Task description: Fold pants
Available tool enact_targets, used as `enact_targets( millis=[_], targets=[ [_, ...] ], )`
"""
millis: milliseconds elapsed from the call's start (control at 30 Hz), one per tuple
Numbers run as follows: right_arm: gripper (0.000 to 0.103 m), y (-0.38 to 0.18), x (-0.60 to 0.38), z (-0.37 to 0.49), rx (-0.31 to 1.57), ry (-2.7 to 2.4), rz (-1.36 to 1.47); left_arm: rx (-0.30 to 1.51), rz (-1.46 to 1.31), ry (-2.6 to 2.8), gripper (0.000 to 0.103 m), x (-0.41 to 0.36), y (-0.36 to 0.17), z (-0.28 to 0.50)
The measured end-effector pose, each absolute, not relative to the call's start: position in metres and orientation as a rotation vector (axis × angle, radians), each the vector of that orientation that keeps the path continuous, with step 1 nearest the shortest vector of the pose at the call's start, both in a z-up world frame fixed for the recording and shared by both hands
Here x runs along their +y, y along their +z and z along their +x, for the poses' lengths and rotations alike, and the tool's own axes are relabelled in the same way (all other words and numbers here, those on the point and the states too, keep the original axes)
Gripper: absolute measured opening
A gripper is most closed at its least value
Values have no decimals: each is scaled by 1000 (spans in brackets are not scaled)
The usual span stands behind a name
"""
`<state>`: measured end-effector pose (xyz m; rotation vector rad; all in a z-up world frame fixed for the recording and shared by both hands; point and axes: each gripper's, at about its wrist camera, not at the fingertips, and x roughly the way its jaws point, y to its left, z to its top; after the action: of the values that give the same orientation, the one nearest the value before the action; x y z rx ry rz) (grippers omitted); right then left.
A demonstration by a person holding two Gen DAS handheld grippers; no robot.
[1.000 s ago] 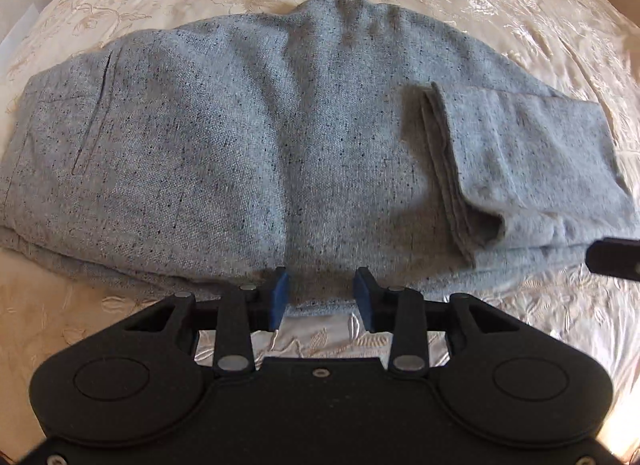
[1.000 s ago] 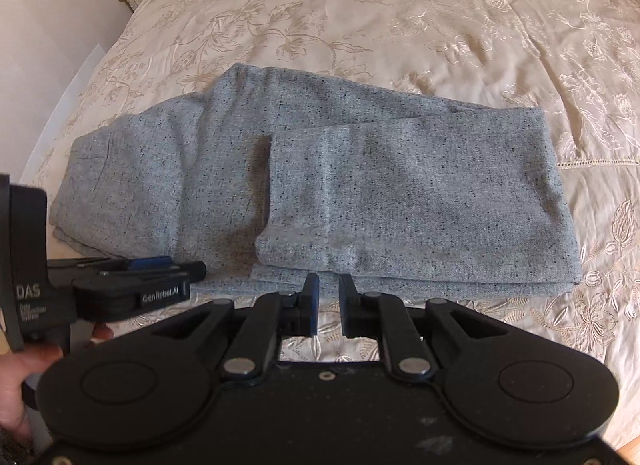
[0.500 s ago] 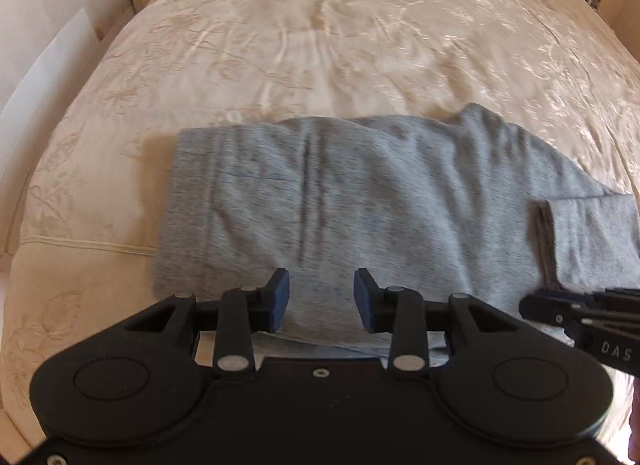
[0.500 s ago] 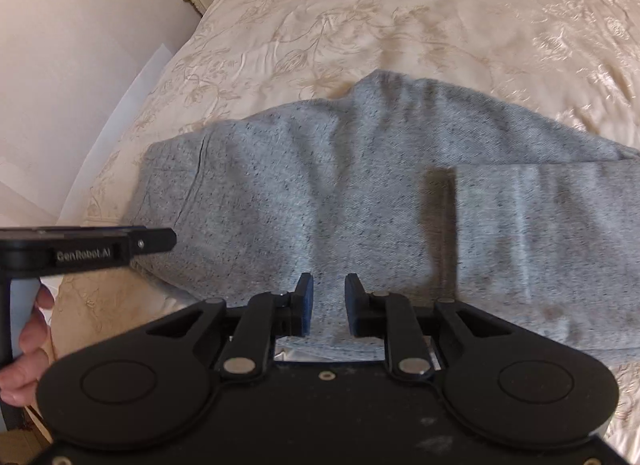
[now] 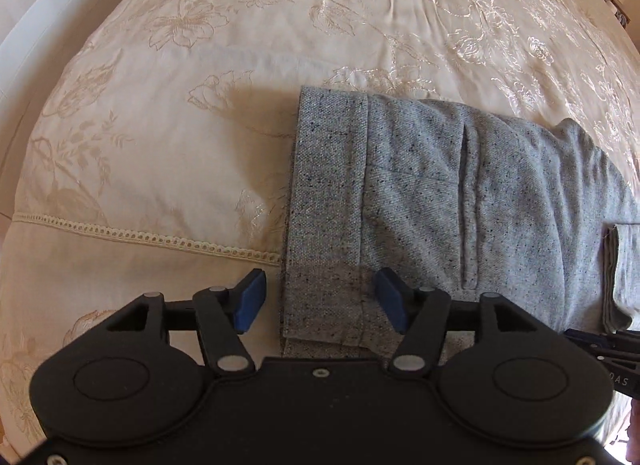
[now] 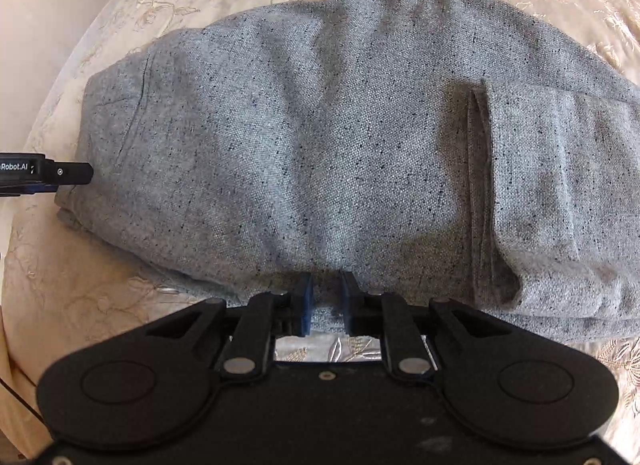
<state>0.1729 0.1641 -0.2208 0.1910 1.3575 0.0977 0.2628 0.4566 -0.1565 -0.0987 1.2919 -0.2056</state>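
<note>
Grey speckled wool — pants (image 5: 460, 201) lying flat on a cream embroidered bedspread (image 5: 180, 125), already halved, legs doubled back so the hem edge (image 6: 480, 185) rests on top toward the right. Long axis running left to right across the near part of the bed, waistband (image 5: 328, 193) pointing left, fold end pointing right.

Left gripper (image 5: 320, 301) hanging over the near waistband corner, jaws just spread wide, one pad off the cloth over bedspread, one over it, nothing pinched. Right gripper (image 6: 325, 301) low at the near edge mid-length, jaws narrow and just drawn in a little, cloth edge between the pads — firmly clamped or not, cannot tell.

Risks, judged from this: catching only the top layer at the corner, leaving lower layers behind and skewing the fold; nipping the slippery bedspread along with the wool; uneven lift between the two sides dragging the doubled legs askew.
</note>
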Motion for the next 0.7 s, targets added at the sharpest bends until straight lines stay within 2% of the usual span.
enact_targets(
  millis=[100,167,233,400,500,567,633,700],
  targets=[
    [17,-226,169,179,1369,91,177,1315,-213,-237,68,471,-163,263],
    [17,-227,171,181,1372,90,168,1330,-281,-265,73,479,-169,264],
    [17,-228,175,184,1374,83,167,1339,-325,-300,86,480,-173,265],
    [17,-230,177,184,1375,85,159,1328,-242,-388,100,444,-182,275],
    [17,-224,172,179,1371,97,148,1324,-242,-345,100,430,-182,281],
    [18,-221,174,177,1367,102,145,1325,-263,-290,87,429,-179,284],
    [18,-215,173,177,1358,108,156,1307,-317,-289,41,434,-170,284],
    [19,-197,168,178,1295,94,186,1291,-349,-285,38,438,-159,283]
  ],
)
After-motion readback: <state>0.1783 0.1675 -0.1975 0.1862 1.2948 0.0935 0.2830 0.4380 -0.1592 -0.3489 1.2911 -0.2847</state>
